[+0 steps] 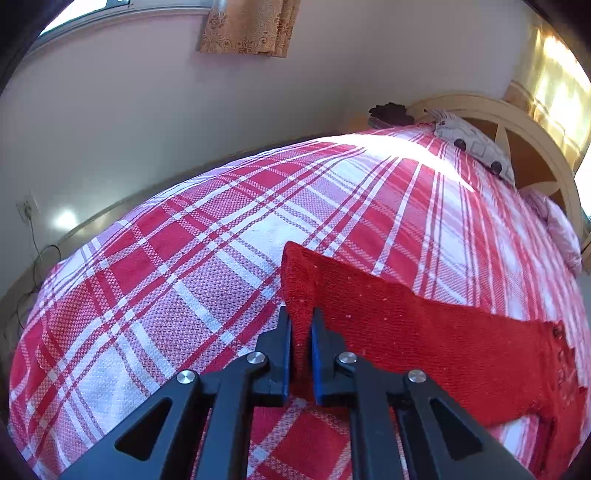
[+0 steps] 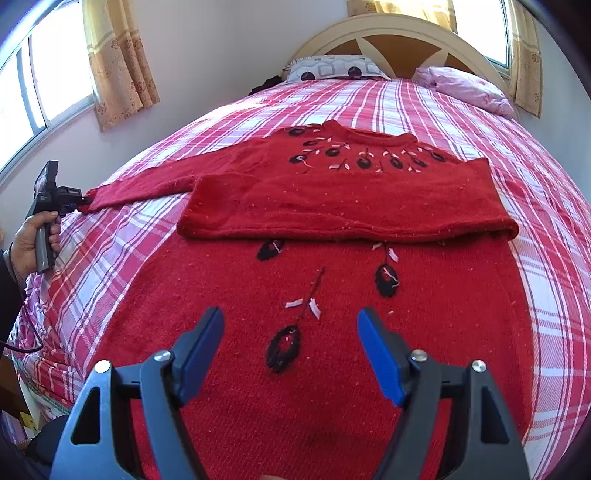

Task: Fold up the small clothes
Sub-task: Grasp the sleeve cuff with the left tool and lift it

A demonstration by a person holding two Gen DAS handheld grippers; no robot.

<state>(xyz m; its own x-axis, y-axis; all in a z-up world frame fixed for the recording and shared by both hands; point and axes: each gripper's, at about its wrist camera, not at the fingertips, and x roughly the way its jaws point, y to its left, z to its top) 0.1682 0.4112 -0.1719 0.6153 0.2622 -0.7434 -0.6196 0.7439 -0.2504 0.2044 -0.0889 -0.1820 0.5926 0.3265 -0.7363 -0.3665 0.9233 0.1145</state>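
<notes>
A: Where's the sweater rn?

B: Red sweater lies flat on the bed, front up, on the red/white plaid cover. Neck faces the headboard. One sleeve is folded across the chest, lying as a band over the body. The other sleeve stretches out to the side.

A: Left hand-held gripper?

B: Left hand-held gripper is clenched on the cuff end of that stretched sleeve; knit sits btwn the blue pads. Right wrist view shows it too, at the sleeve tip, w/ the person's hand around the handle.

A: Right one?

B: Right hand-held gripper is released, jaws spread wide, nothing btwn them. It hangs over the lower body of the sweater, near a black embroidered flower. Can't tell if the tips touch the knit.

A: Anything else on the bed?

B: Patterned pillow & a pink pillow by the headboard. Curtains at the window.
</notes>
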